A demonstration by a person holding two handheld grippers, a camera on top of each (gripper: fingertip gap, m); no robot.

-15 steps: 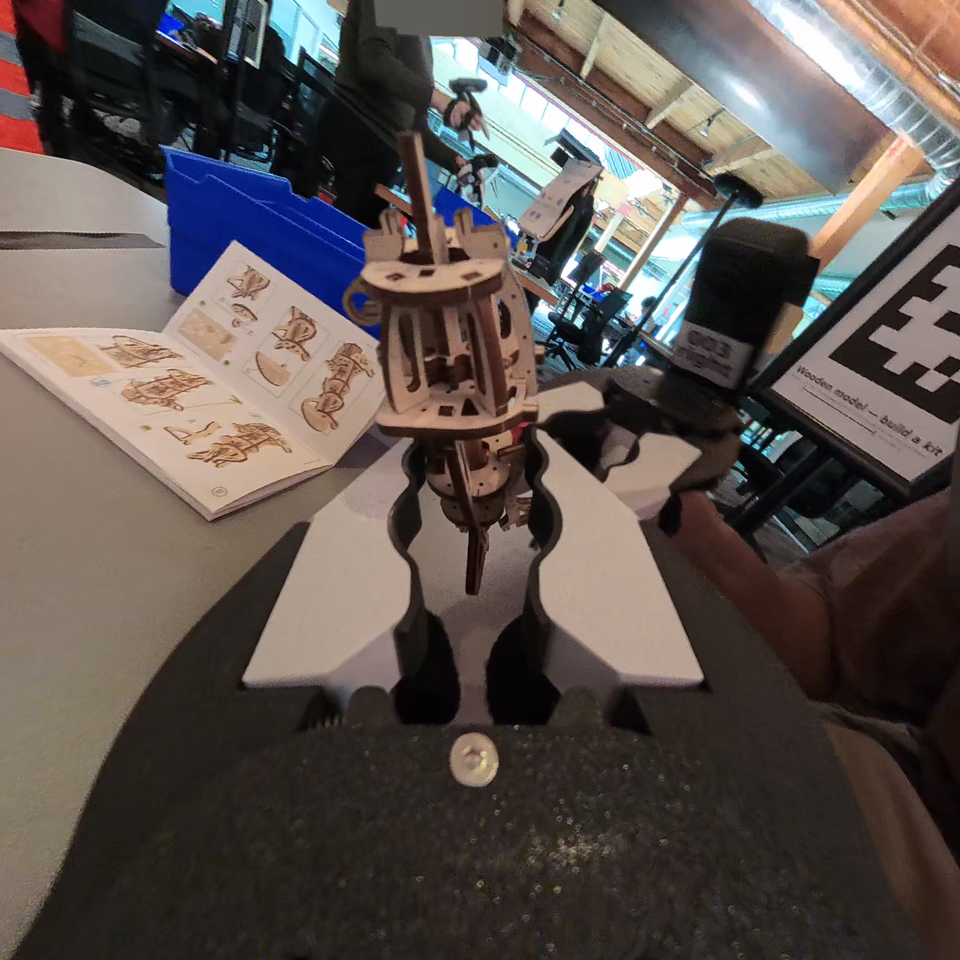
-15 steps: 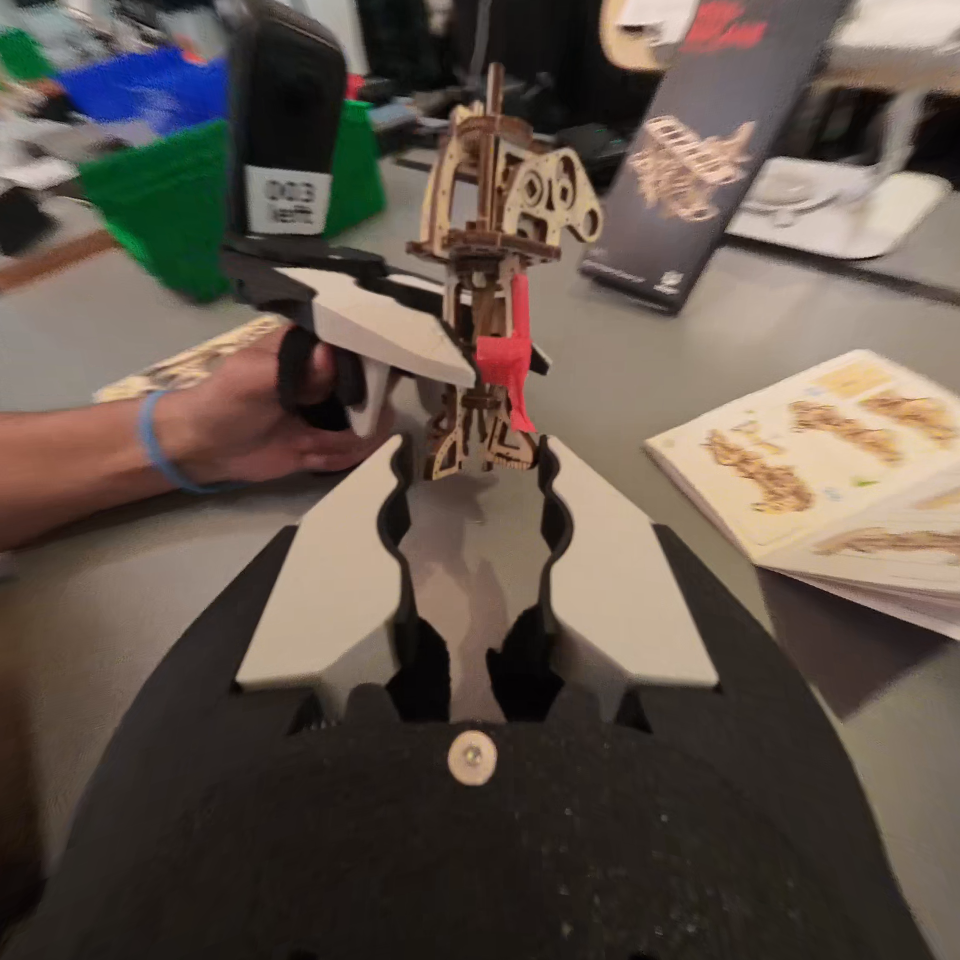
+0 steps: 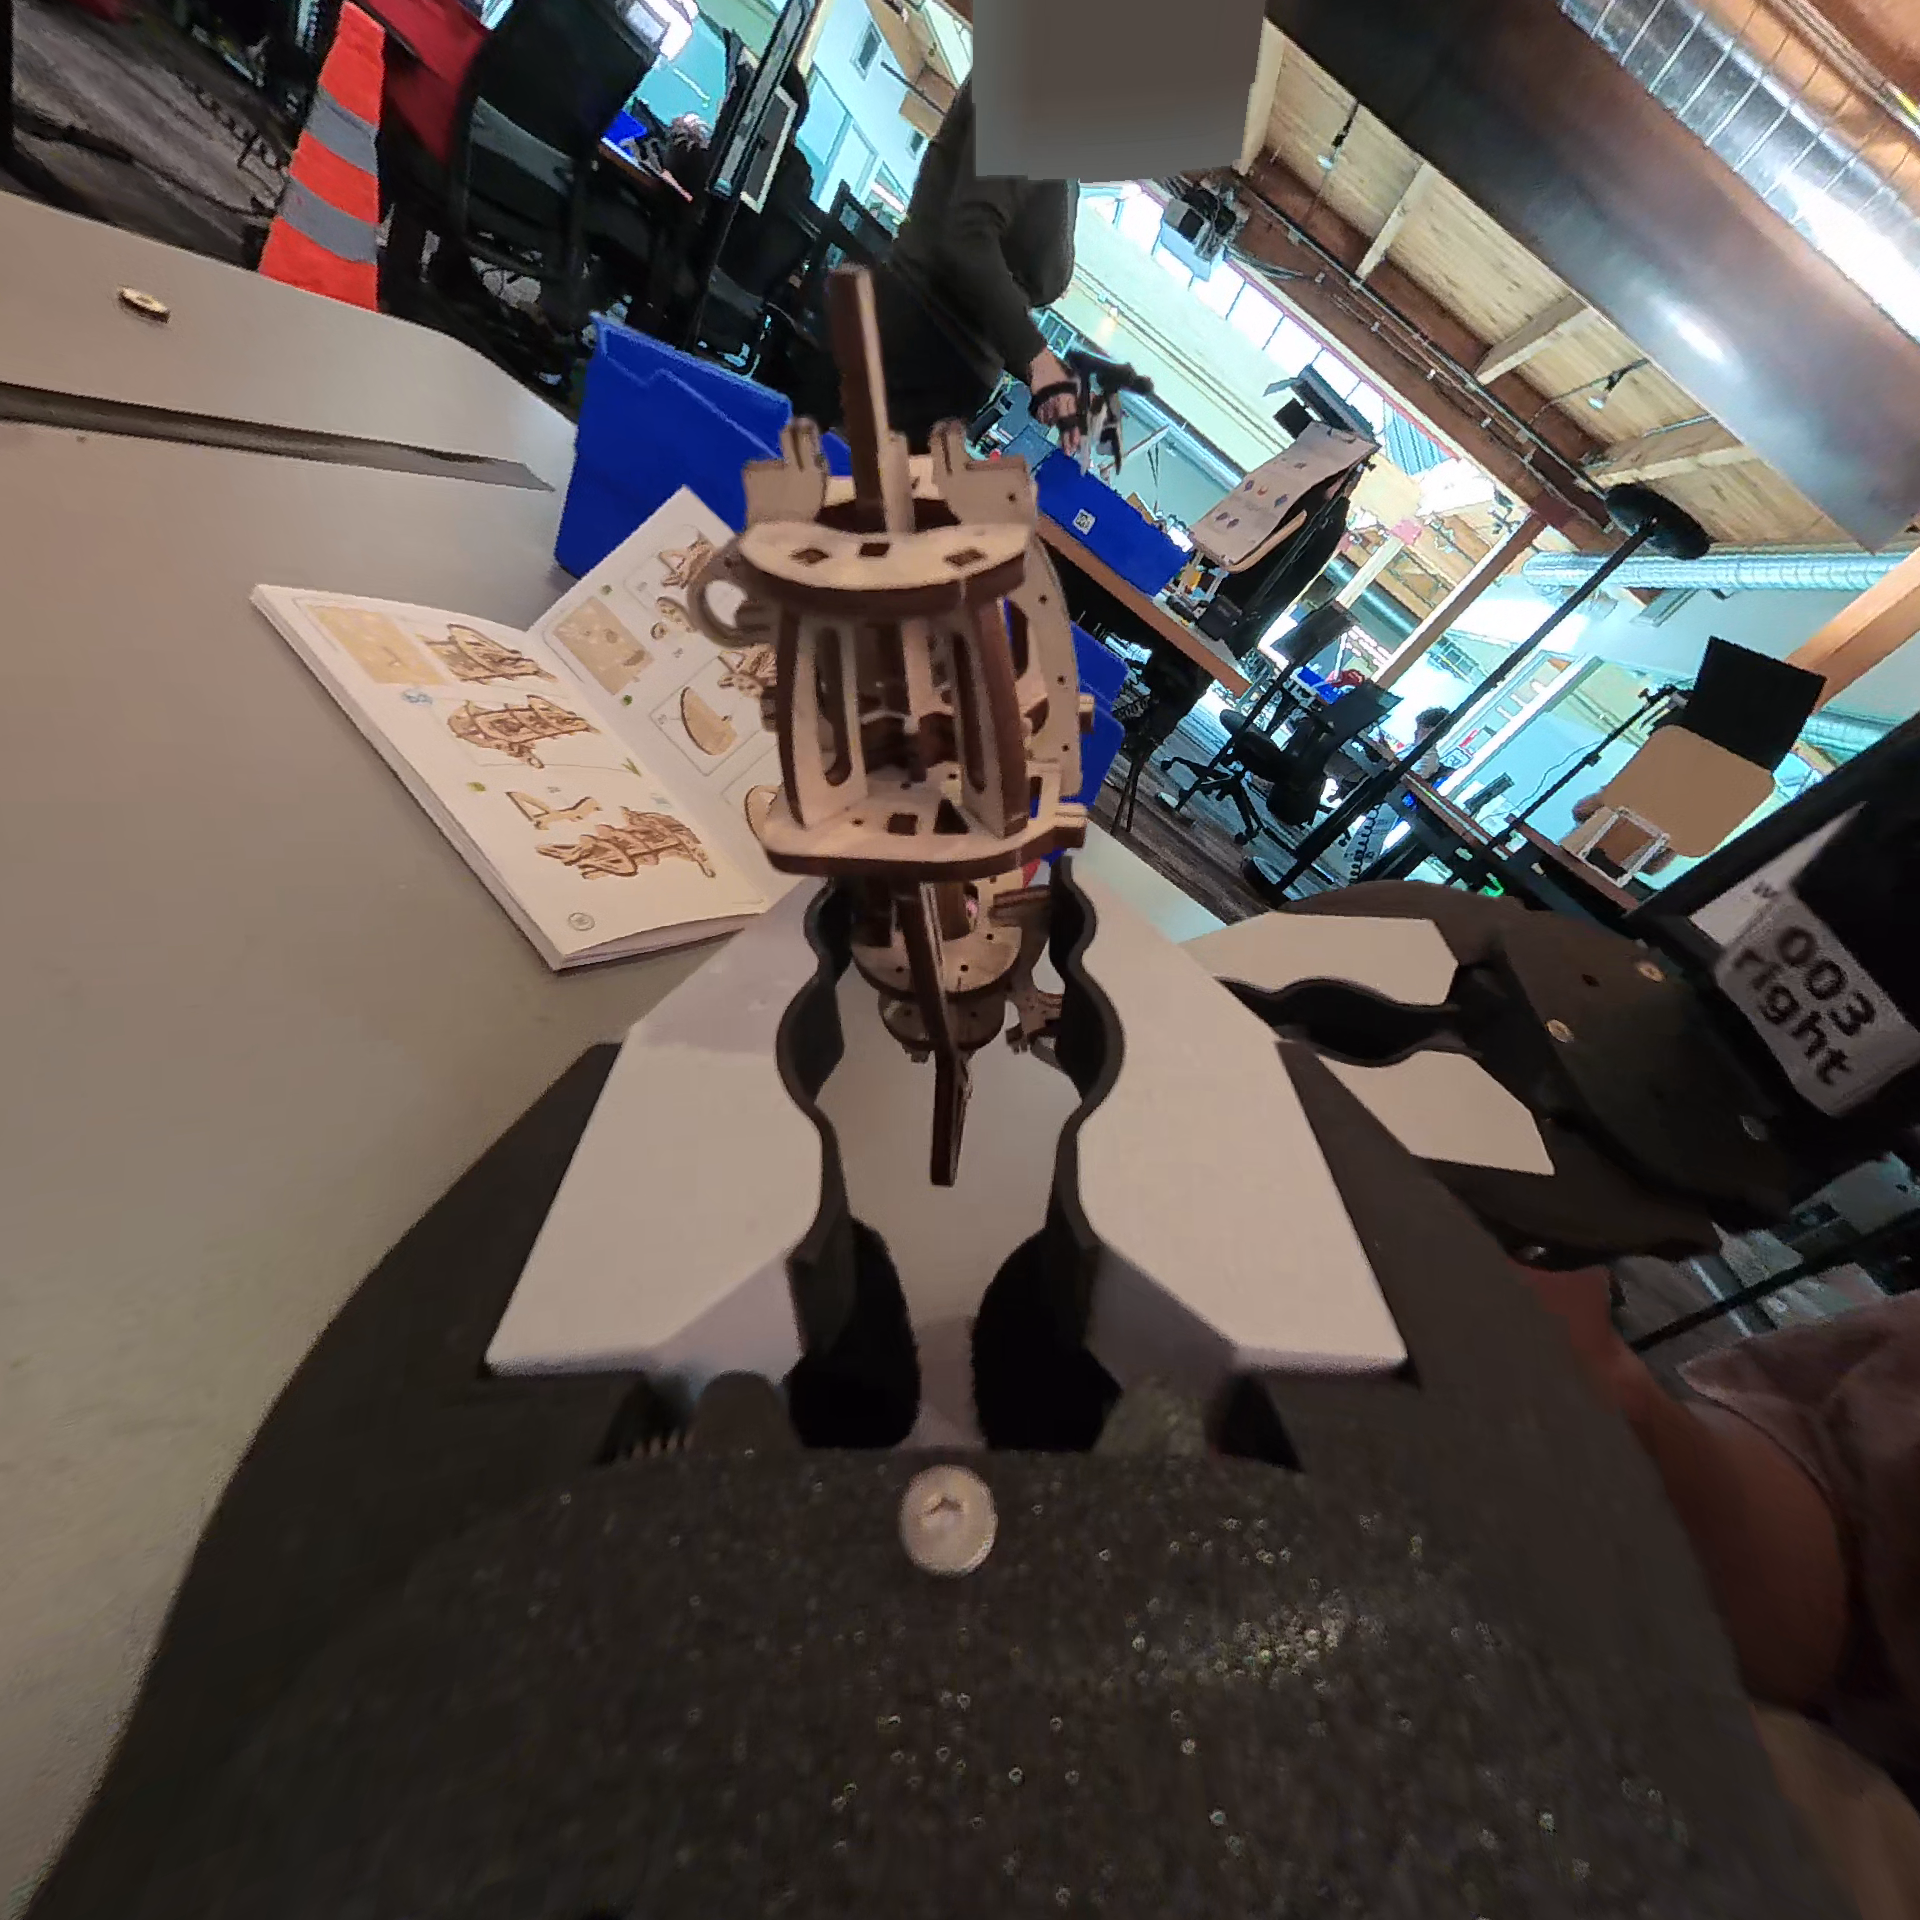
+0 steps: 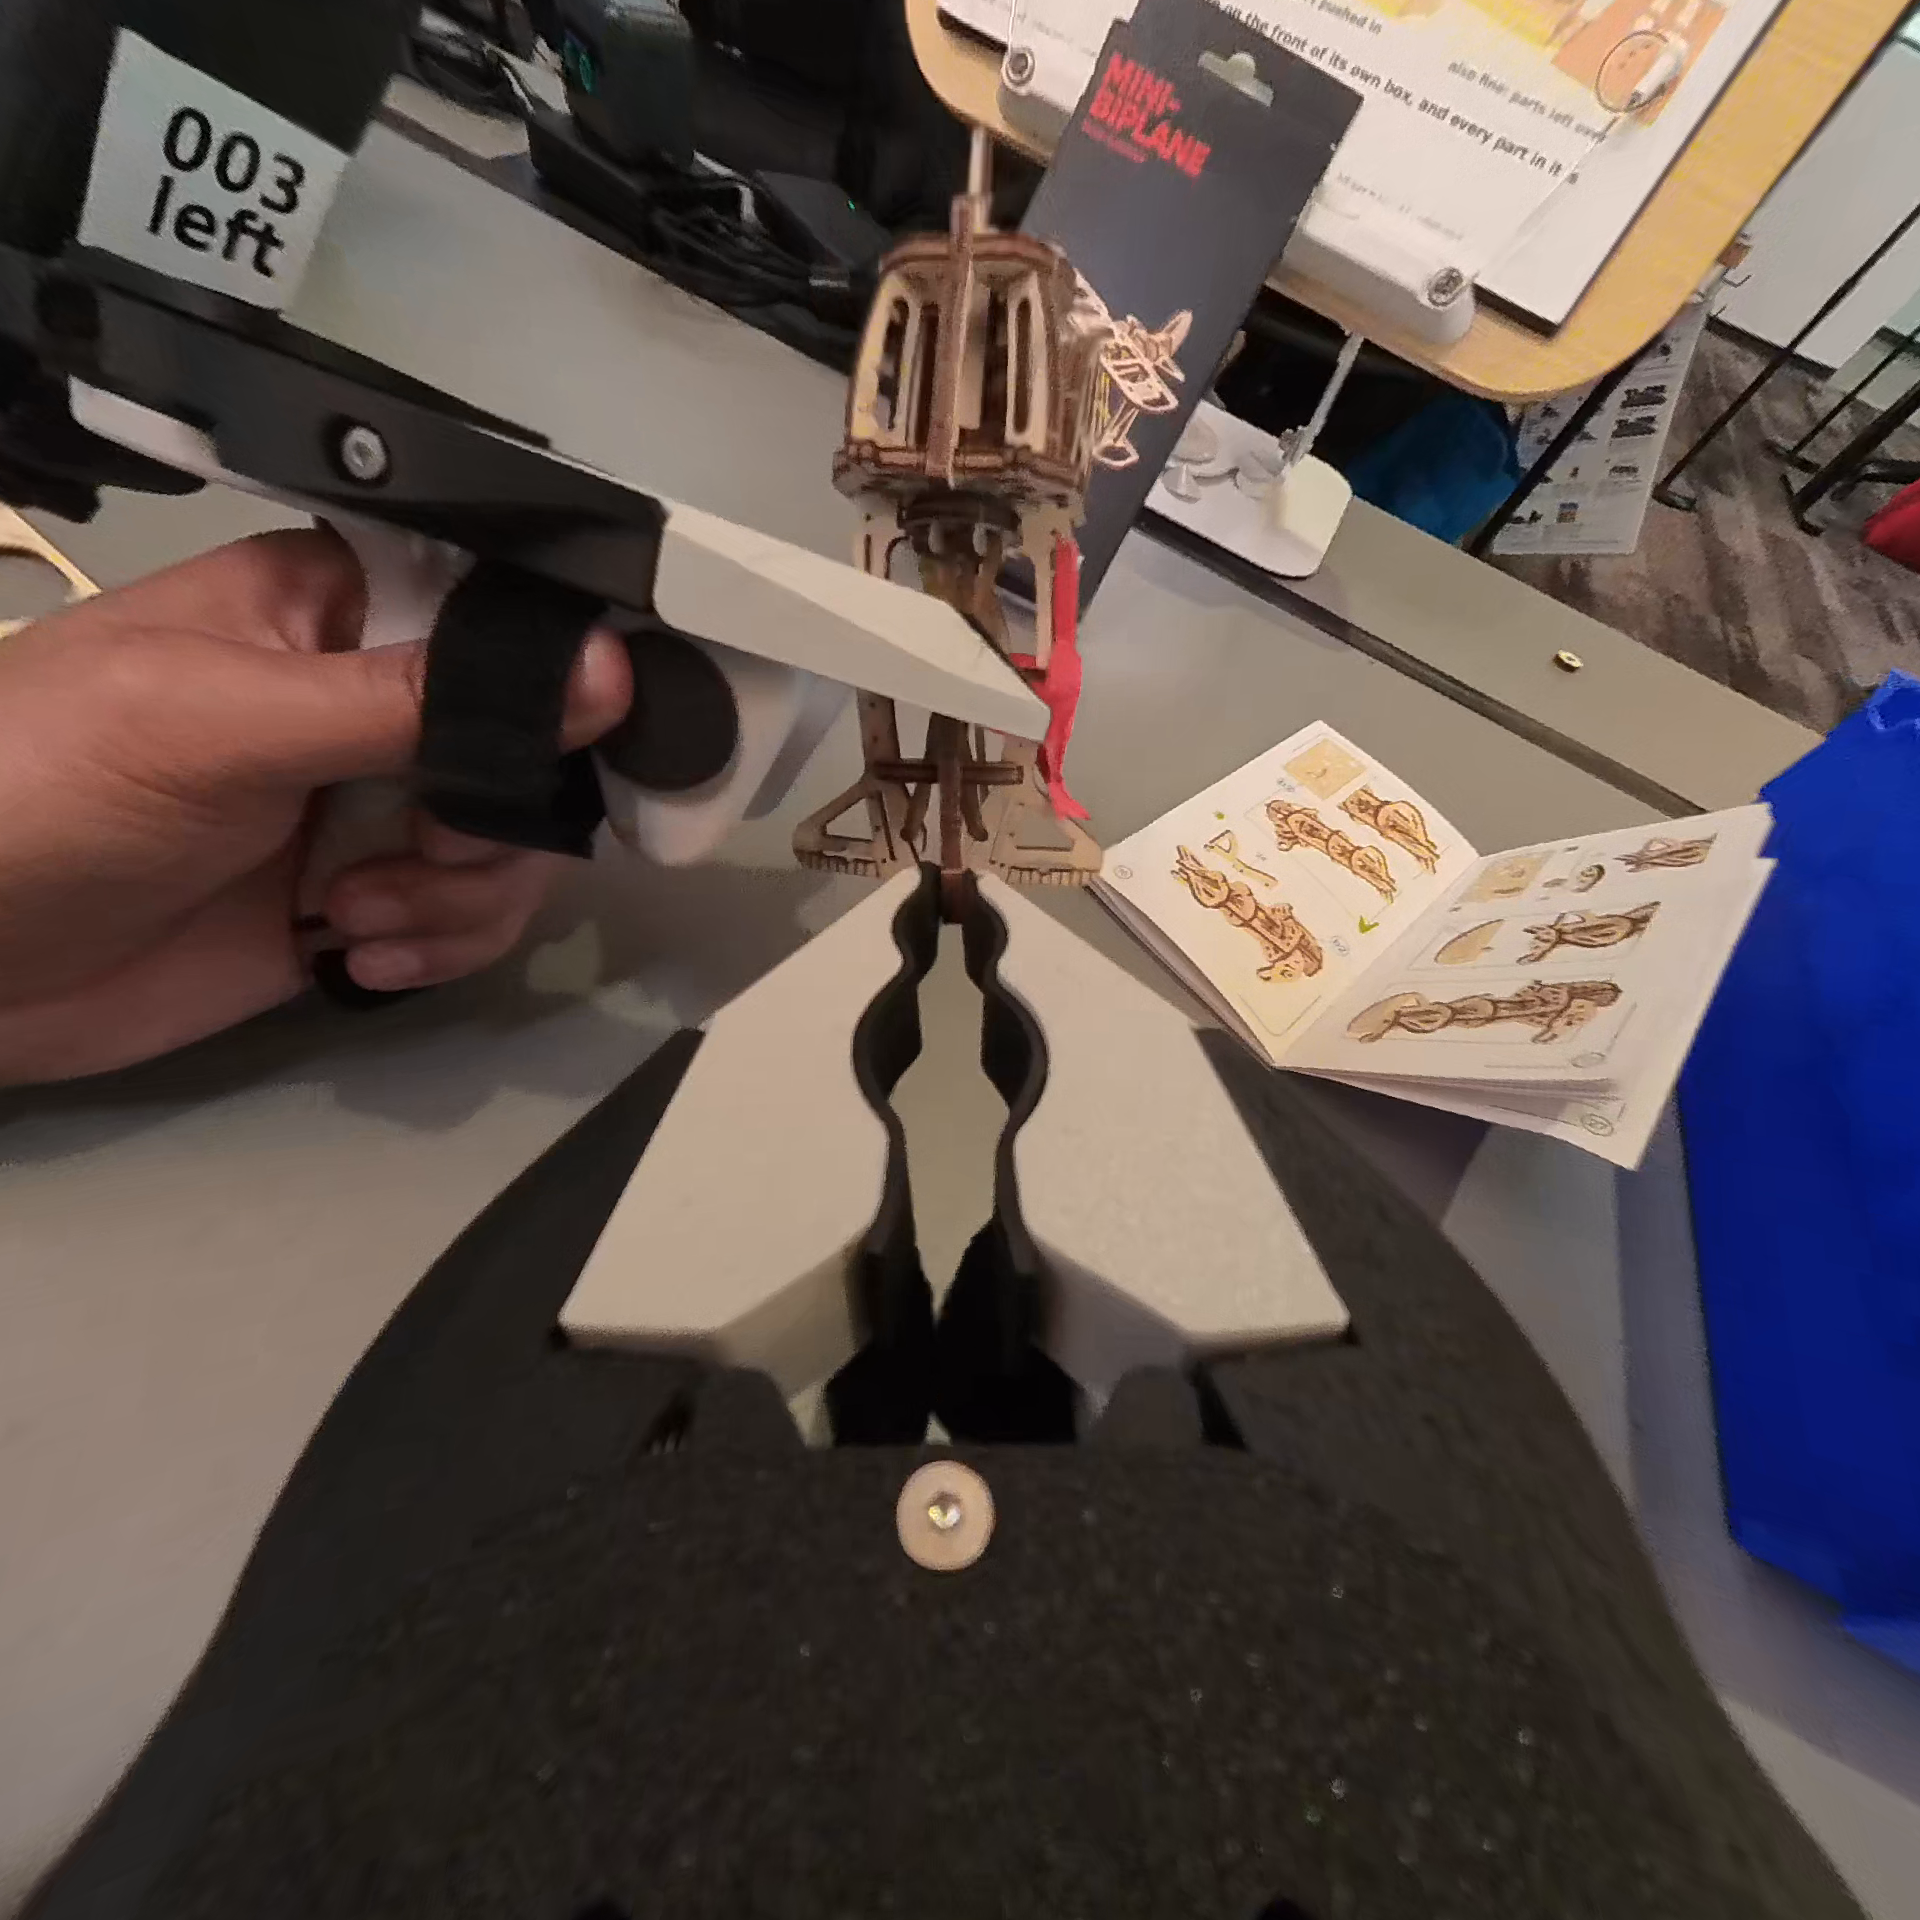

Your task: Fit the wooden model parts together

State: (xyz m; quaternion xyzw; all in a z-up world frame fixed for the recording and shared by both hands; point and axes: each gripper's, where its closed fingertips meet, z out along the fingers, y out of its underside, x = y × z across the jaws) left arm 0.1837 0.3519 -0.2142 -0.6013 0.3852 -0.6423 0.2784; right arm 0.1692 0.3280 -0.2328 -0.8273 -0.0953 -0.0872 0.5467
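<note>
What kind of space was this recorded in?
Likely a shared workshop or lab in an open industrial loft. The left wrist view shows exposed timber ceiling beams, a metal duct, rows of desks with office chairs, blue storage bins and an orange traffic cone beyond the grey worktable.

One partly built pale wooden model [image 3: 904, 717] is standing between the fingertips of two white-fingered black hand-held grippers, the left gripper [image 3: 940, 935] and the right gripper [image 4: 951, 904]. One open white instruction booklet [image 3: 520, 717] is lying just beyond the left gripper, one blue plastic bin [image 3: 665, 457] is sitting behind it, and one small red piece [image 4: 1062, 686] is hanging on the model.
</note>
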